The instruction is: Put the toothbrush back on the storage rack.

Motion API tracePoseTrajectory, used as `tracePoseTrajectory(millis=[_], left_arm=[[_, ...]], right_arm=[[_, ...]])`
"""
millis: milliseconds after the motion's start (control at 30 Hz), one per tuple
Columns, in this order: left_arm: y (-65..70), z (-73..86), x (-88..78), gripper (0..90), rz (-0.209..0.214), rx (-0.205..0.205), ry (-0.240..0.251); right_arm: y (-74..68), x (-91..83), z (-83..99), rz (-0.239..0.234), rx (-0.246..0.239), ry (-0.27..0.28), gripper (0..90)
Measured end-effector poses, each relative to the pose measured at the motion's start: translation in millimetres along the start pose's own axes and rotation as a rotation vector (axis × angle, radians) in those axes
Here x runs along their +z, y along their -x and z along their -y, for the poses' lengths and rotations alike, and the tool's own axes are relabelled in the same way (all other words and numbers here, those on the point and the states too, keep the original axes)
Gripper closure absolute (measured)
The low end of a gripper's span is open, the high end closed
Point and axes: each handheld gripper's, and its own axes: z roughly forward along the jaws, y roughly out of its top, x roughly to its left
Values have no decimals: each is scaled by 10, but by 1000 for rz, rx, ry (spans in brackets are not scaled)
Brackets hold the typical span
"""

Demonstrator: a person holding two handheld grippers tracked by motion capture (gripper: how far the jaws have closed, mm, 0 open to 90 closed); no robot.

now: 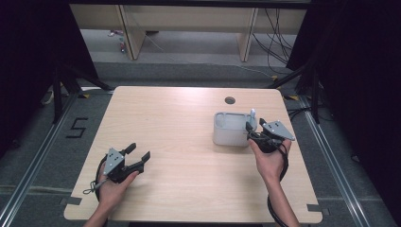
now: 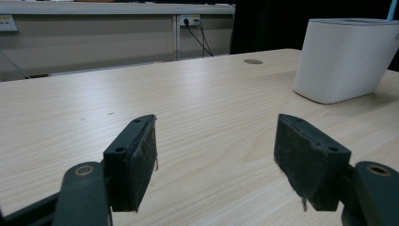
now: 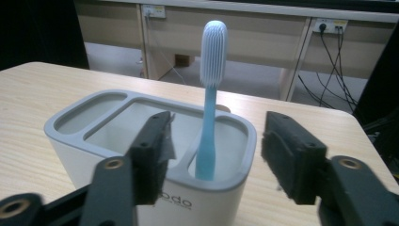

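A white toothbrush holder (image 1: 230, 128) with a grey rim stands on the right half of the wooden table (image 1: 189, 142). A light blue toothbrush (image 3: 209, 94) stands upright in the holder's (image 3: 155, 155) right-hand compartment, head up. My right gripper (image 1: 254, 126) sits at the holder's near right corner. In the right gripper view the right gripper (image 3: 216, 141) is open, its pads on either side of the brush handle and clear of it. My left gripper (image 1: 140, 151) rests low over the table's near left, open with nothing between its pads (image 2: 141, 155). The holder (image 2: 346, 59) is far off to its right.
A round cable hole (image 1: 230, 100) lies in the table behind the holder. Wooden furniture legs (image 1: 130, 33) and loose cables (image 1: 279, 42) are on the floor beyond the far edge. A "5" marking (image 1: 77, 127) is on the floor at the left.
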Motion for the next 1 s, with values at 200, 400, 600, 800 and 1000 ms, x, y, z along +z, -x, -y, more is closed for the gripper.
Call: tracePoseTrajectory(millis=[200,400,600,800,1000], left_arm=[[3,5,11,298,2,-1,13],[-1,2,3,298,-2,-5,3],[-3,2,5,298,-5,-9,4],[-1,1,4,299,-6,-6,3],[-4,2,4,298,-5,-9,5]], right_arm=[[0,-100,50,-20,16,-8,359],[-16,-228,146,-43,31,-25,356],[-53,-371,283,-63,16,-30,361],[-54,-512,443,-77,-3,-52,366],[-49,-635,651,-88,1,-83,372]])
